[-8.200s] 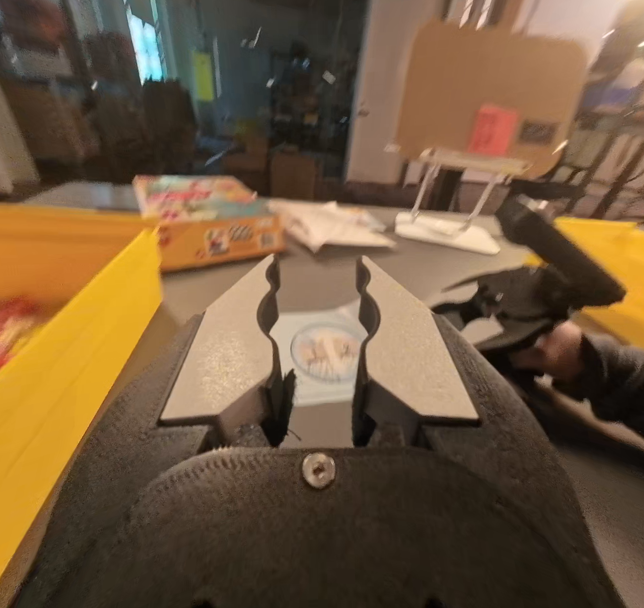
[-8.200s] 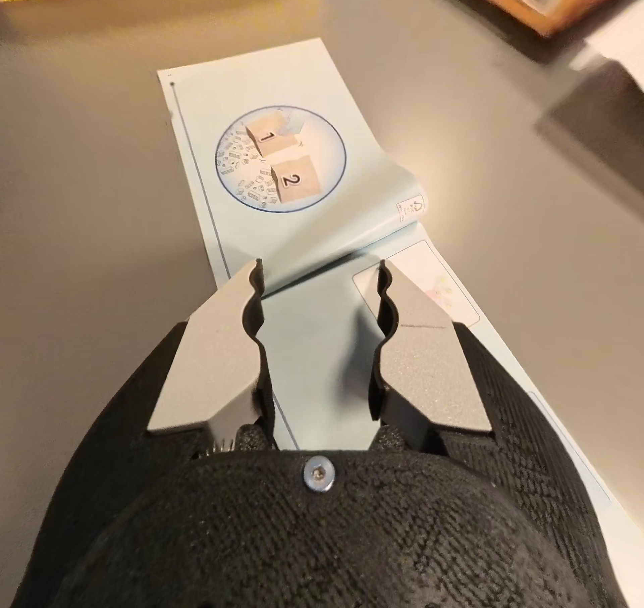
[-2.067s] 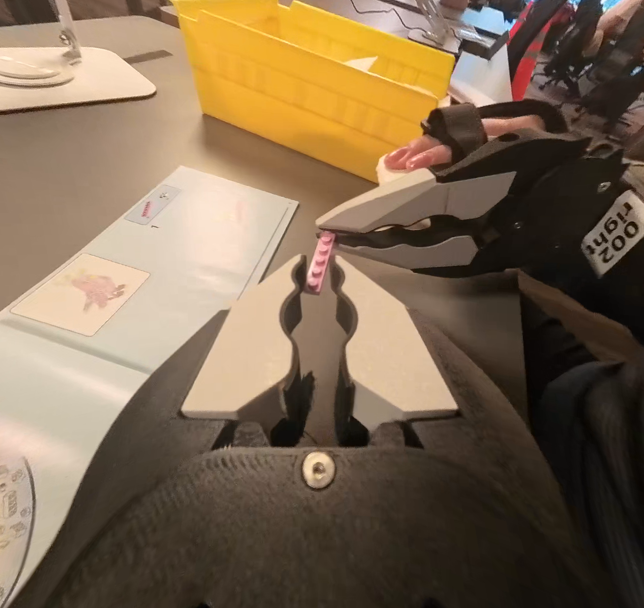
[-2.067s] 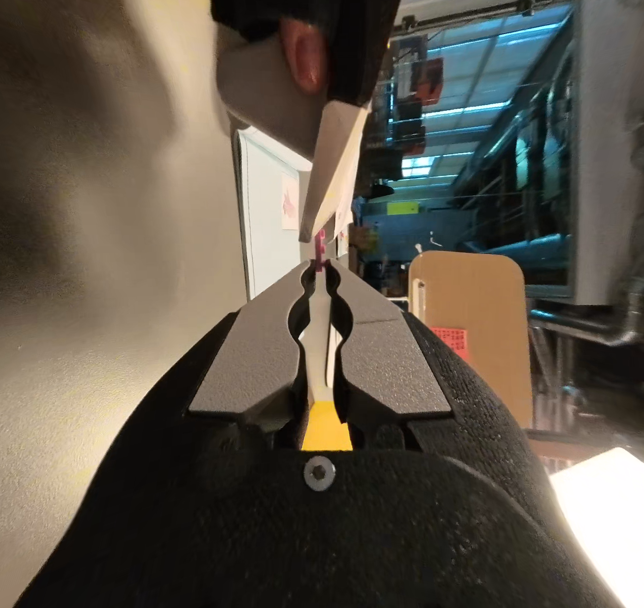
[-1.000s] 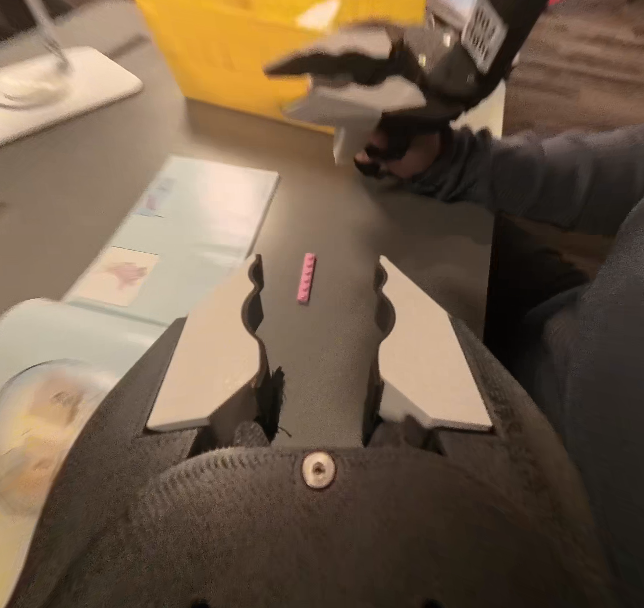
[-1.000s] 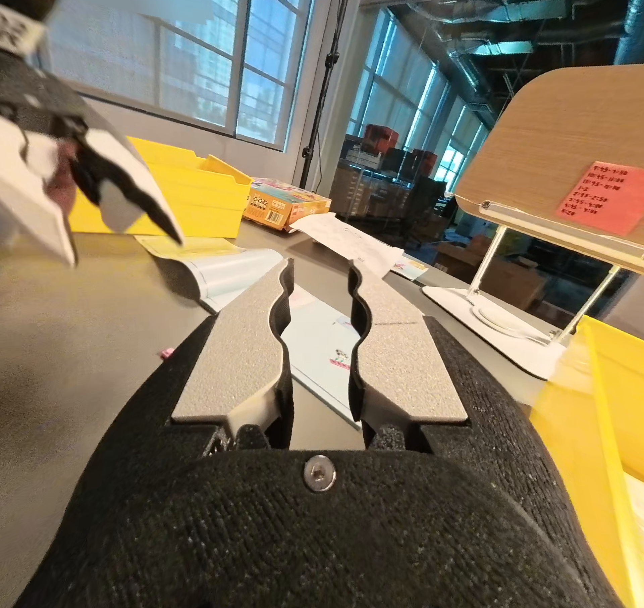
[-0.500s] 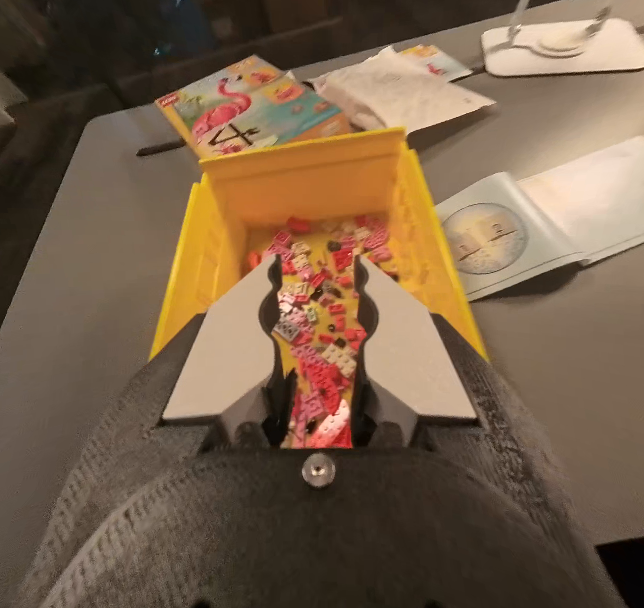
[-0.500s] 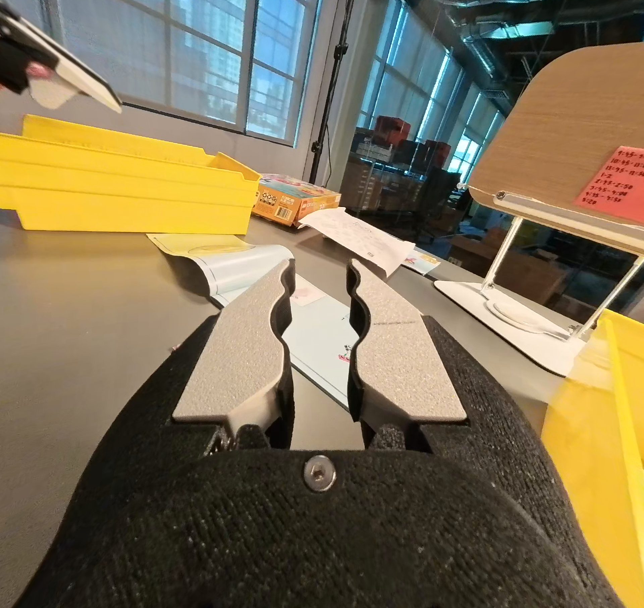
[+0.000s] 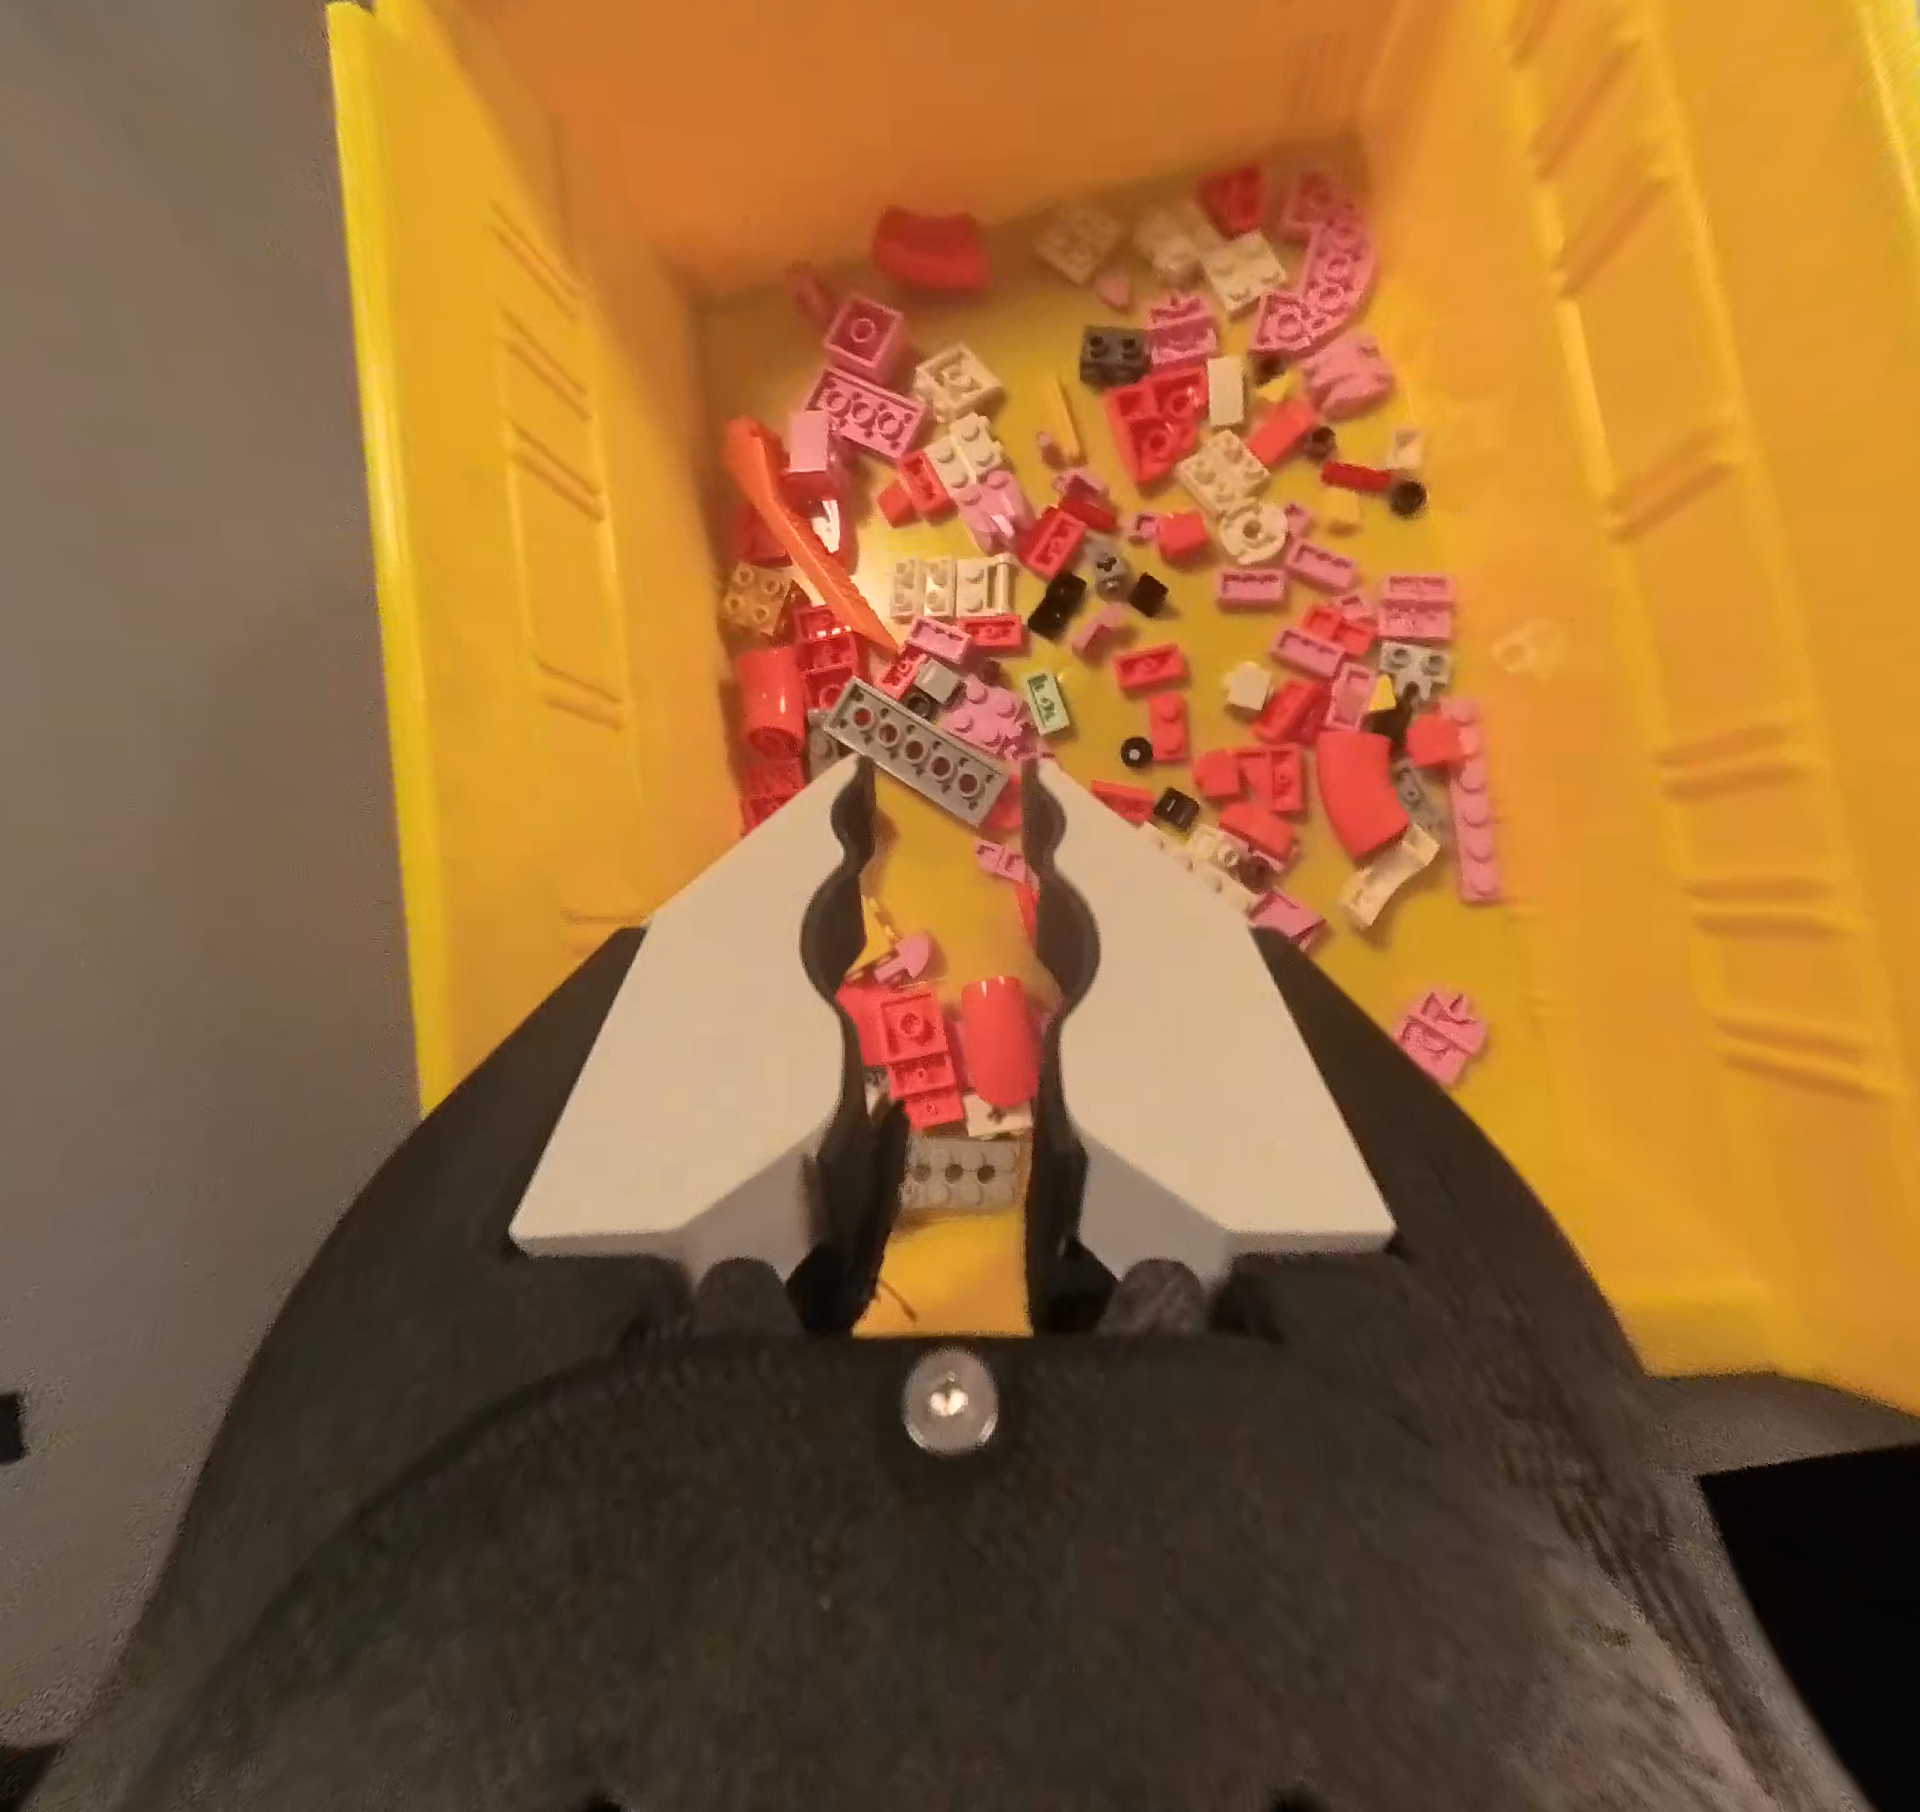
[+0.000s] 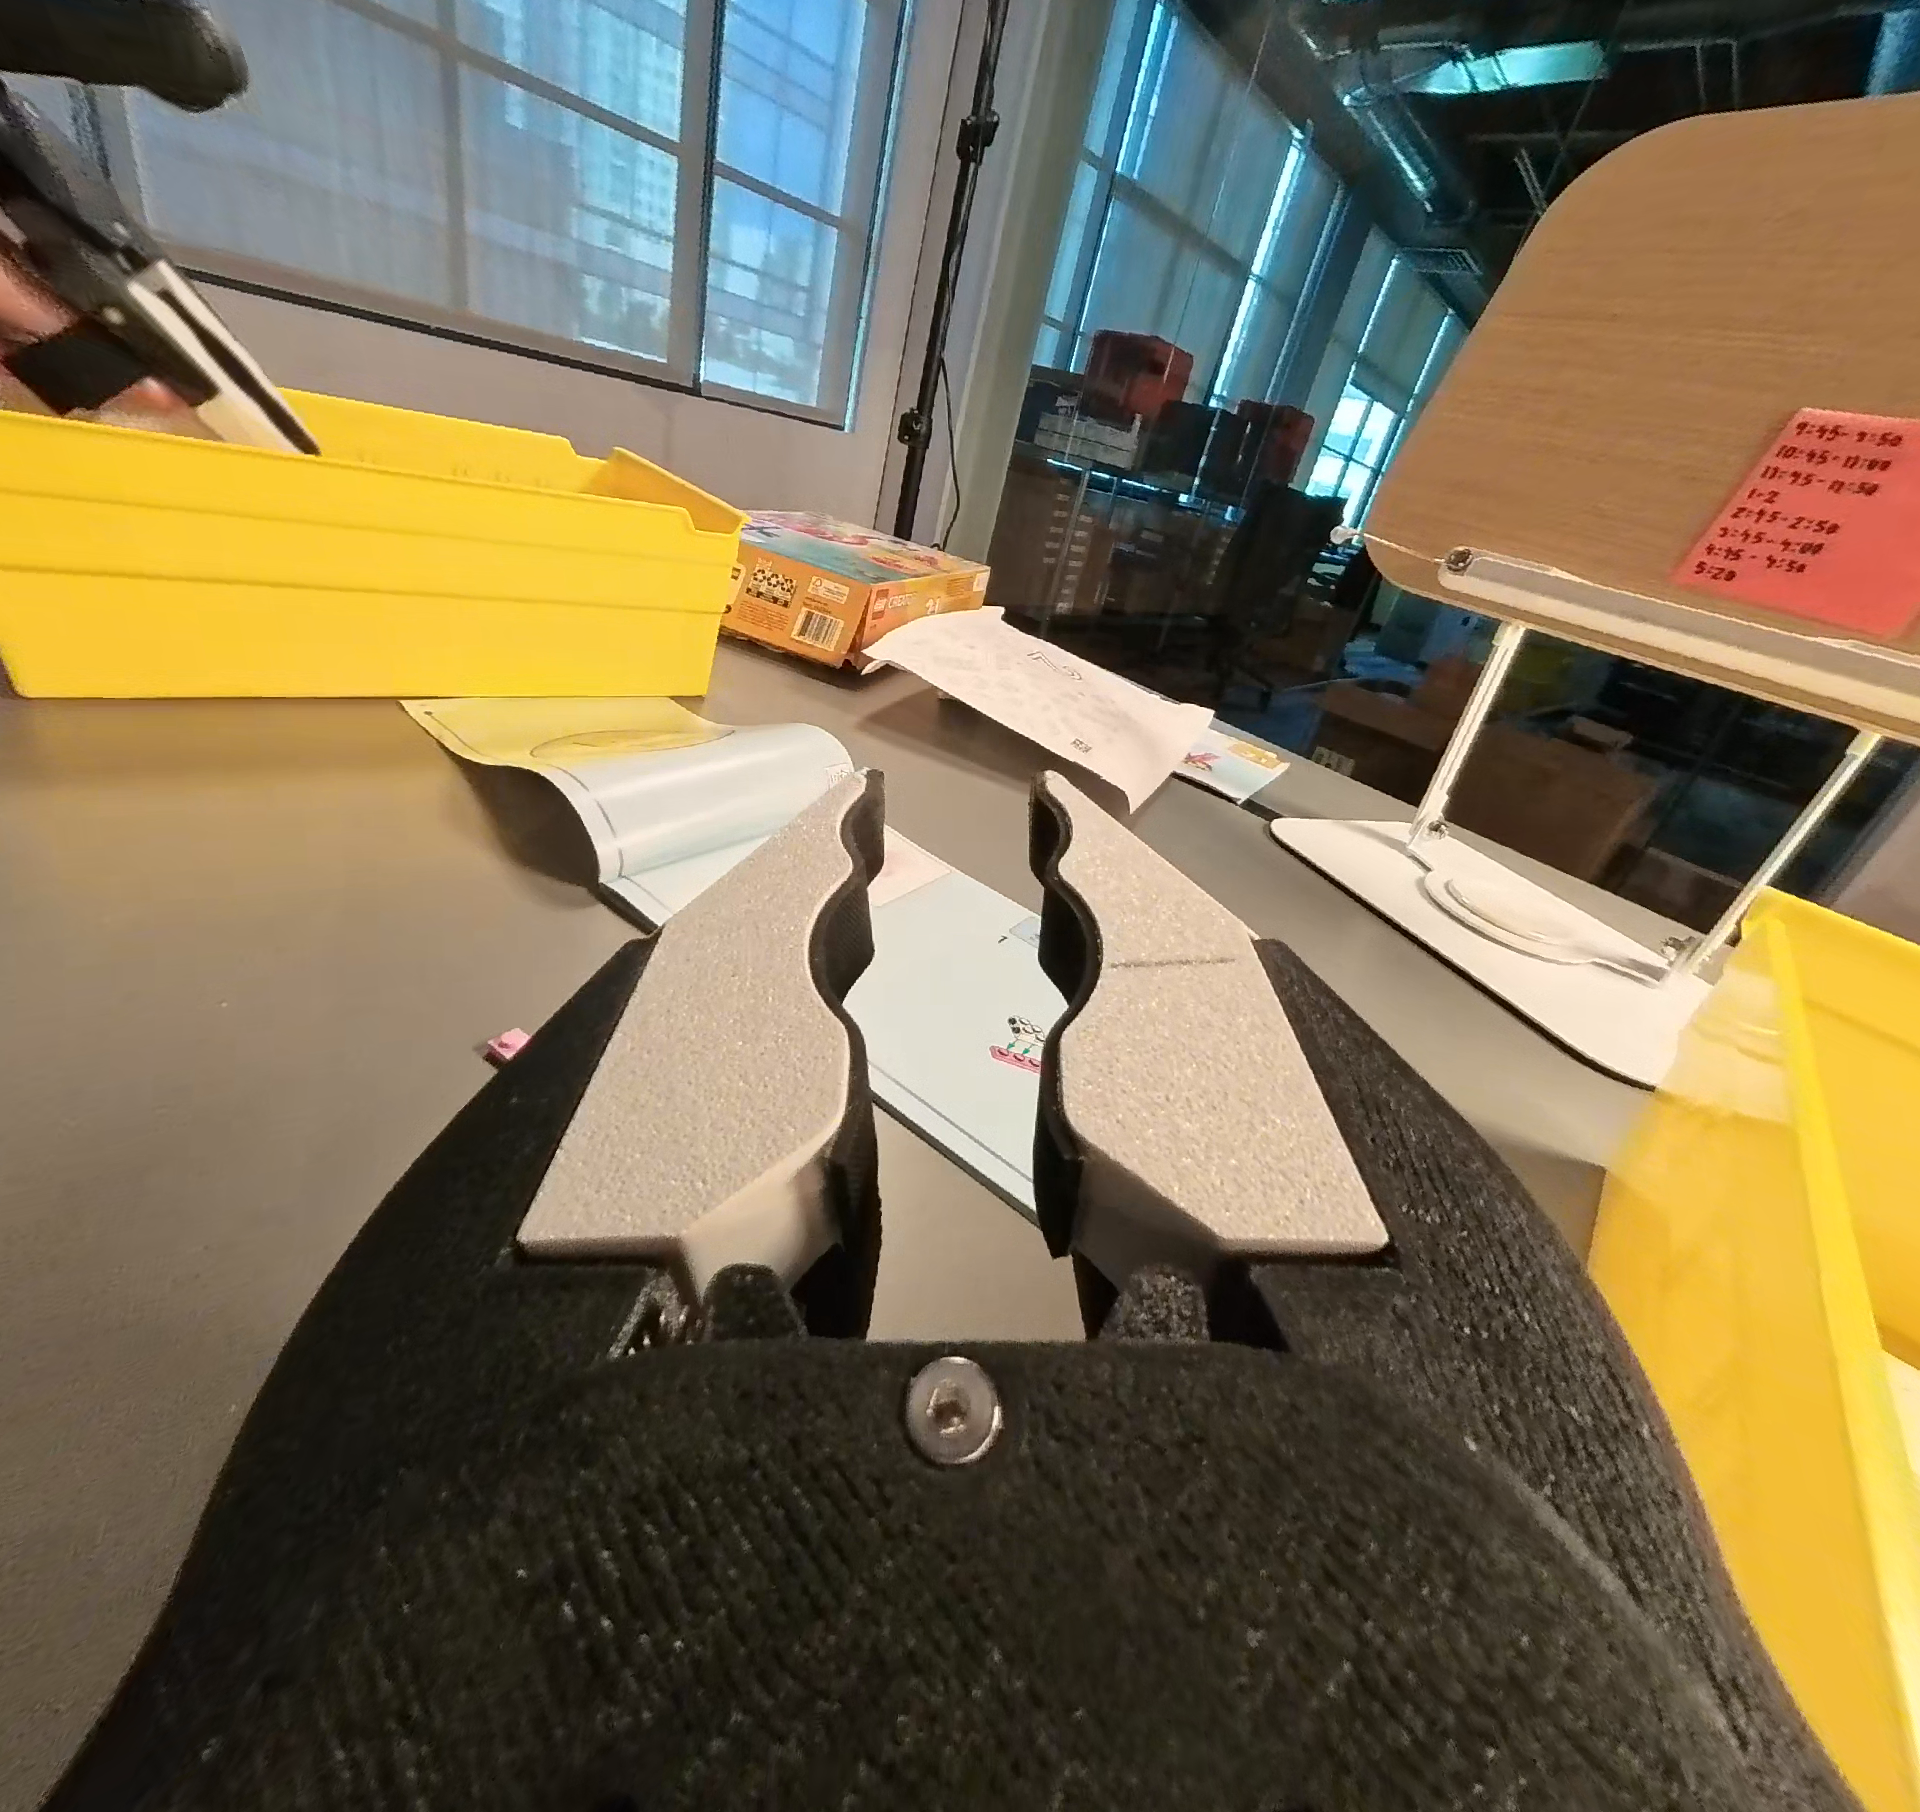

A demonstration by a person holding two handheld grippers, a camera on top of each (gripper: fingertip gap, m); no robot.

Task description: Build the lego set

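Left gripper [image 9: 940, 775], jaws spread and holding nothing, hovers in the yellow bin [image 9: 540, 515] over a grey plate [image 9: 914, 746] (underside up); right gripper [image 10: 951, 796], jaws spread, idles above the booklet [image 10: 665, 806].

You are working over a grey table [image 10: 208, 931]. Lying directly on it: a yellow bin [image 10: 364, 567] at far left, an open pale-blue booklet [image 10: 665, 806] just beside the bin, with one page curling upward, an orange carton [image 10: 852, 599] behind it, loose white sheets [image 10: 1039, 713] resting against that carton, a white stand base [image 10: 1455, 910] carrying a wooden board, a second yellow bin [image 10: 1766, 1295] at near right, and a small pink brick [image 10: 506, 1043] sitting apart on bare tabletop.
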